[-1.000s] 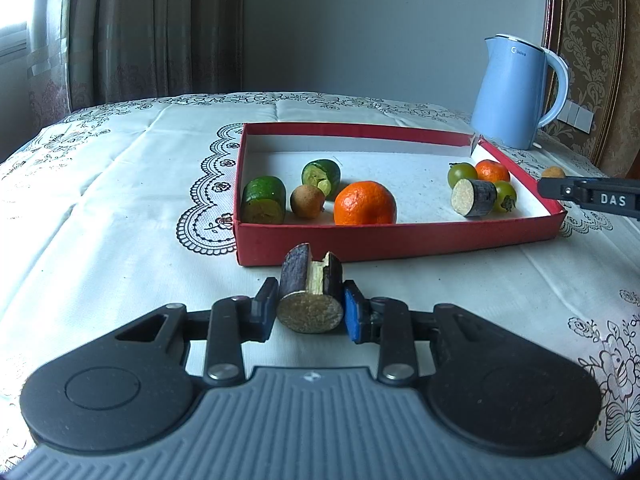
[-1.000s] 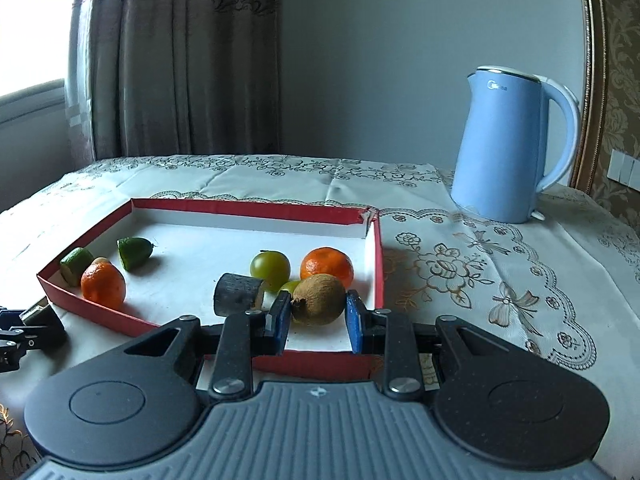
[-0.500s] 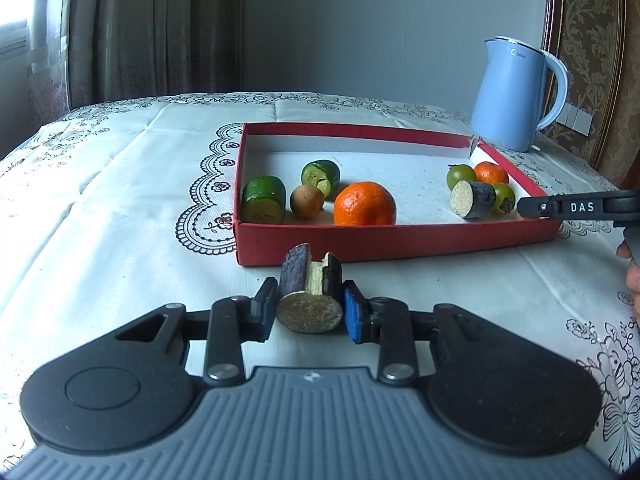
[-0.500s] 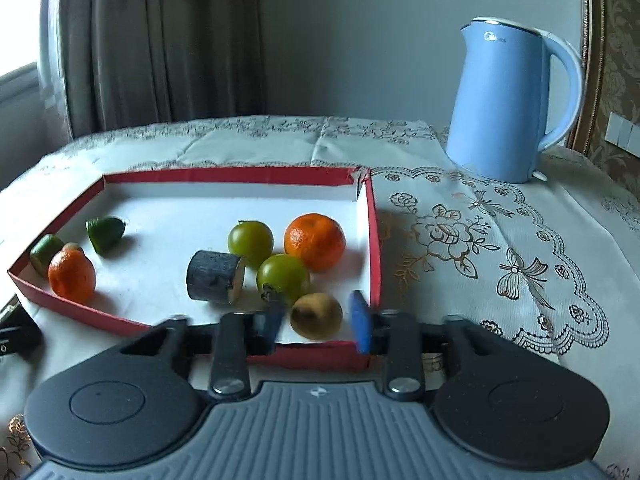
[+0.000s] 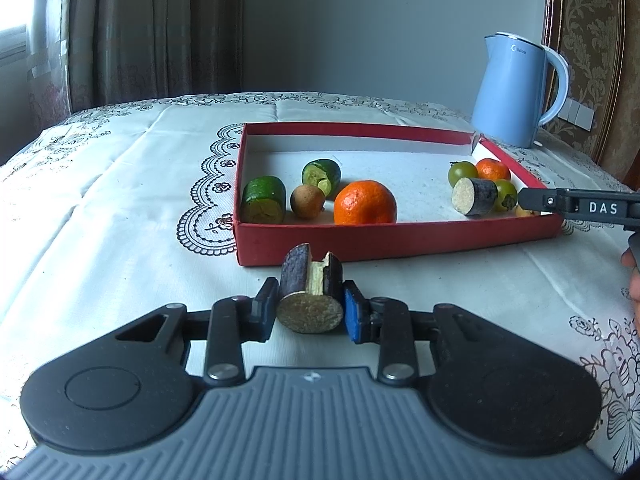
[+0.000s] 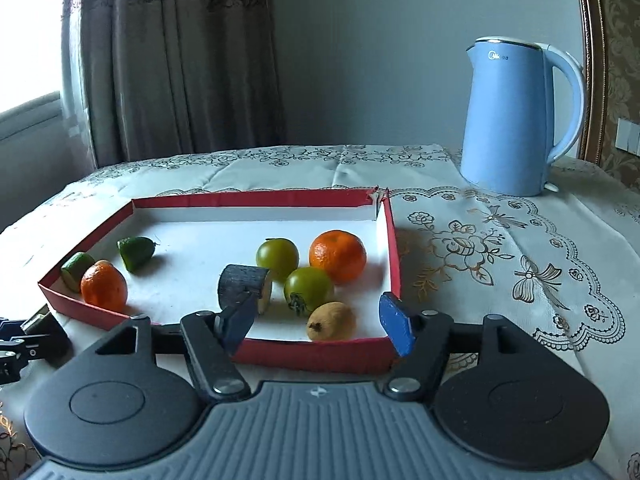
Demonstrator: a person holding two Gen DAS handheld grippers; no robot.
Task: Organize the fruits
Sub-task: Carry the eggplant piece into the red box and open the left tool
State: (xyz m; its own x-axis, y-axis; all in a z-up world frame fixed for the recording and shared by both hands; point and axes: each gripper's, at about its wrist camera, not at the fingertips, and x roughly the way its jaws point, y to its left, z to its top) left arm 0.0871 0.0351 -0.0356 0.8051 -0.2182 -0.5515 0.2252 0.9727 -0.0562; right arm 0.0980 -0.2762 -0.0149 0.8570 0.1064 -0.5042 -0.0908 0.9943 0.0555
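2 tools: left tool clamps a purple chunk; right tool gapes around a brown fruit.

The left wrist view sits low over the cloth, just before the tray's near wall, facing the kettle. The right wrist view looks from the tray's right end, higher. Both share tray, fruit, kettle.

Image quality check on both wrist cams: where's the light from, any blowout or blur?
Left wrist: window at upper left blown out, tablecloth bright on that side, fisheye bends the wall trim at right. Right wrist: window again overexposed; left finger of the open right claw looks slightly smeared; fruit sharp.
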